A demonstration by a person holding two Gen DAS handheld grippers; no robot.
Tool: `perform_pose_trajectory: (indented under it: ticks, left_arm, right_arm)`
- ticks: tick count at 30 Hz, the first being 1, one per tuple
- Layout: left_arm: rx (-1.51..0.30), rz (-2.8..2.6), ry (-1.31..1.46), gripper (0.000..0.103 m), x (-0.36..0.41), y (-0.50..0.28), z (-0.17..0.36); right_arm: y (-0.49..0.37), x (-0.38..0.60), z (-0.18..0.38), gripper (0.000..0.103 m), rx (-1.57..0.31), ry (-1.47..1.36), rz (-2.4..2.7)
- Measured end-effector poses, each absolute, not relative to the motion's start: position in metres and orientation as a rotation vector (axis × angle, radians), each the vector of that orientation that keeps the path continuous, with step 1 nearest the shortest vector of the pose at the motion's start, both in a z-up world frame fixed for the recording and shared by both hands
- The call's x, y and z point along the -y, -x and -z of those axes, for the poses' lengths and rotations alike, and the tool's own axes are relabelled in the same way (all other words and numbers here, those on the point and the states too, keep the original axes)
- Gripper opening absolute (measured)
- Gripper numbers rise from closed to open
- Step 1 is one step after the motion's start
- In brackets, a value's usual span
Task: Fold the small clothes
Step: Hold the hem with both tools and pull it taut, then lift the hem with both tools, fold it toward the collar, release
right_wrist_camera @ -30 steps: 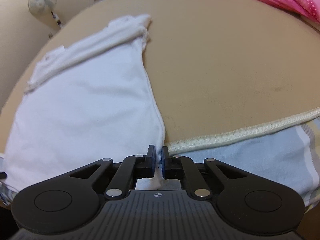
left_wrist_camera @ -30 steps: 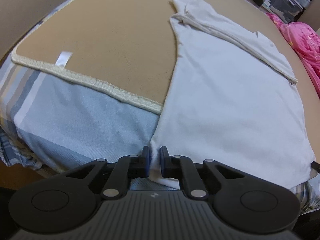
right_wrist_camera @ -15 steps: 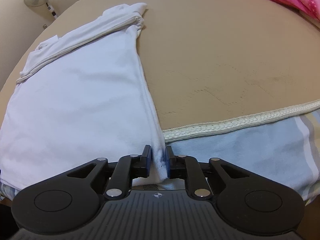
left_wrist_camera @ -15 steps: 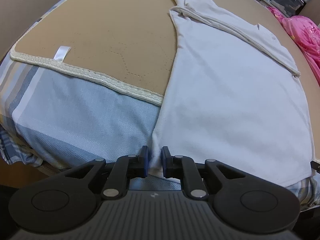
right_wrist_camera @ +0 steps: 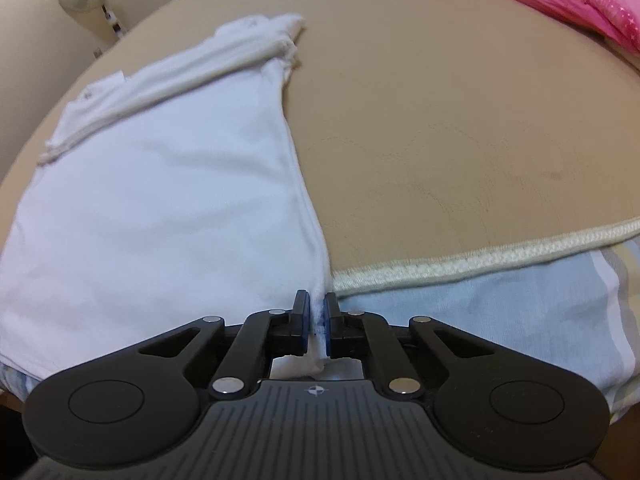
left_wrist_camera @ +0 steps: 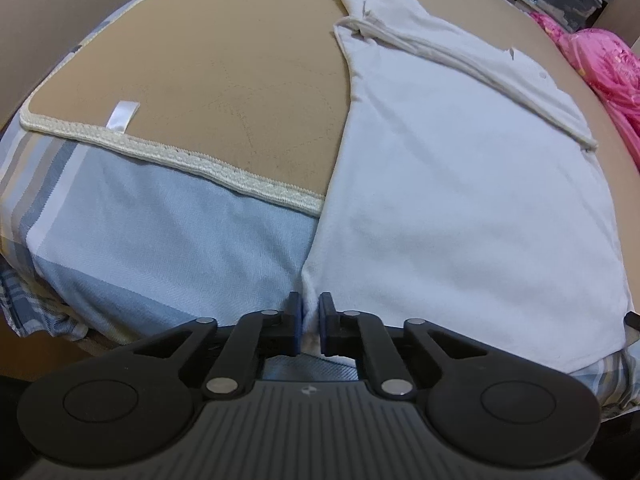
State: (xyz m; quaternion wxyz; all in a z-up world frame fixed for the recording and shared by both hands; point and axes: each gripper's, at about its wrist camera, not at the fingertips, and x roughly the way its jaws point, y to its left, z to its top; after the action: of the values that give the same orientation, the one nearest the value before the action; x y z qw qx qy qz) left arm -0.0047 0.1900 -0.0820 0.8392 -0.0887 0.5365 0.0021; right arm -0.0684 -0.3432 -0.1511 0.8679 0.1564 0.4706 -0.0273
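Jaws of both grippers, left gripper (left_wrist_camera: pixel 309 324) and right gripper (right_wrist_camera: pixel 317 322), are closing on the shirt's (left_wrist_camera: pixel 460 208) near corners; it stretches lengthwise away from them

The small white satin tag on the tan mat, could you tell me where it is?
Left wrist view only, far left: the tag lies on the tan mat, just inside its cream braided edge, left of the white garment.

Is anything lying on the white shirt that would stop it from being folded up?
Nothing visible. The shirt lies flat and bare on the tan mat. The left gripper and the right gripper are closing on its bottom corners.
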Motion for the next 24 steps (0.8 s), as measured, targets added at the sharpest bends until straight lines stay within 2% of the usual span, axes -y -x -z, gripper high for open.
perform_pose_trajectory:
  ticks: [6,17,21,24]
  left_arm:
    - [-1.031,0.064,0.198,0.007,-0.194,0.022,0.043]
    - [-0.727,0.255,0.248,0.005,-0.231,0.105,-0.091]
    - [-0.673,0.300,0.325,0.005,-0.258,0.141,-0.133]
    - [-0.685,0.299,0.382,0.005,-0.269,0.136,-0.140]
  right_arm:
    - [0.084,0.354,0.110,0.006,-0.845,-0.422,-0.003]
    - [0.177,0.389,-0.004,0.004,-0.527,-0.625,-0.153]
    - [0.234,0.400,-0.040,0.003,-0.440,-0.659,-0.181]
    - [0.255,0.412,-0.050,0.000,-0.392,-0.695,-0.163]
